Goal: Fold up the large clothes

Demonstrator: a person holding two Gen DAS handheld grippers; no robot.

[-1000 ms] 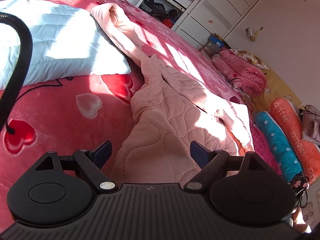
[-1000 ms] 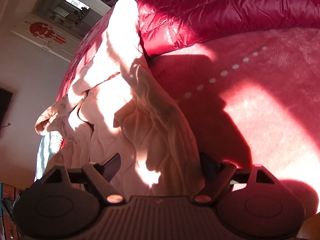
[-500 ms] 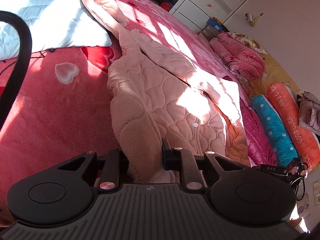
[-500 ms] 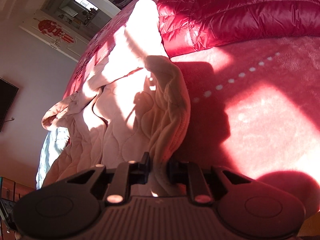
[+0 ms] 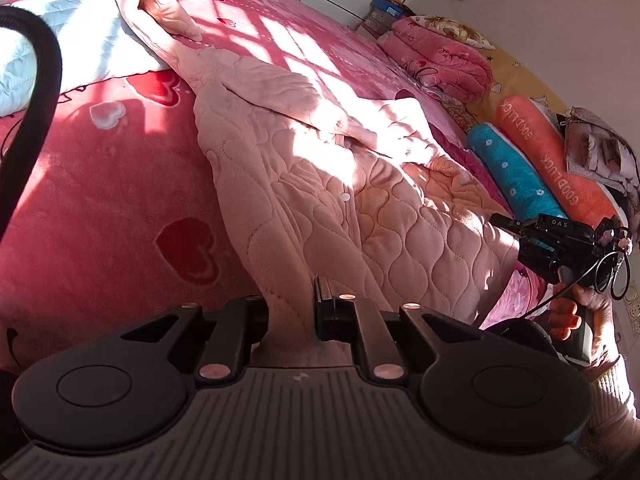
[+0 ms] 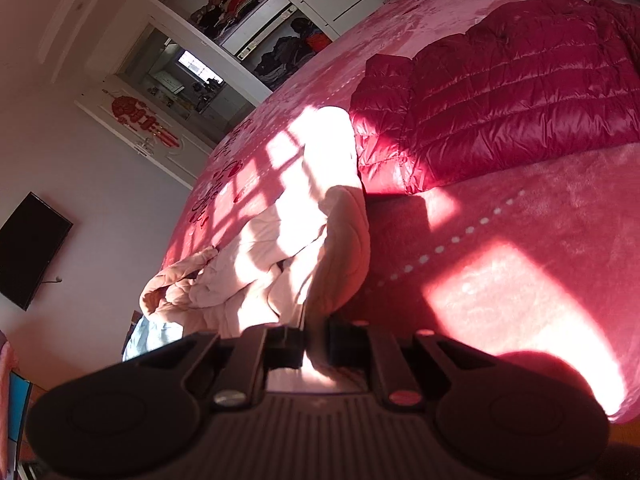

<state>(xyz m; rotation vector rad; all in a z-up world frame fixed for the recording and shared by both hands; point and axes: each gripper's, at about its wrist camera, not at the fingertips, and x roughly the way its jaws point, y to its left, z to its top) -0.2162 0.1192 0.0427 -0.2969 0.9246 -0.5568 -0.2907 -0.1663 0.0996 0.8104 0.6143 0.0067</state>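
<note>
Both grippers have a bite on the same pink quilted garment (image 5: 328,184), which lies spread on the red heart-print blanket (image 5: 100,208) and runs lengthwise straight away from the fingers of the left gripper (image 5: 290,312); those fingers are pinched together on a bunched fold of its near edge. The long axis of the cloth goes from that pinch up to the far sleeve (image 5: 168,12), which rests beside the pale blue quilted jacket (image 5: 80,40). The right gripper (image 6: 316,344) is likewise closed on a ridge of the same garment, which from there rises ahead and a little to the left of its fingers, with the dark red puffer jacket (image 6: 500,96) further ahead and to the right, close beside the pink cloth. In the left view the right tool sits off to the right at the same near edge, so I judge the two holds mark the hem's two ends, and any fold should carry that edge forward along the length
</note>
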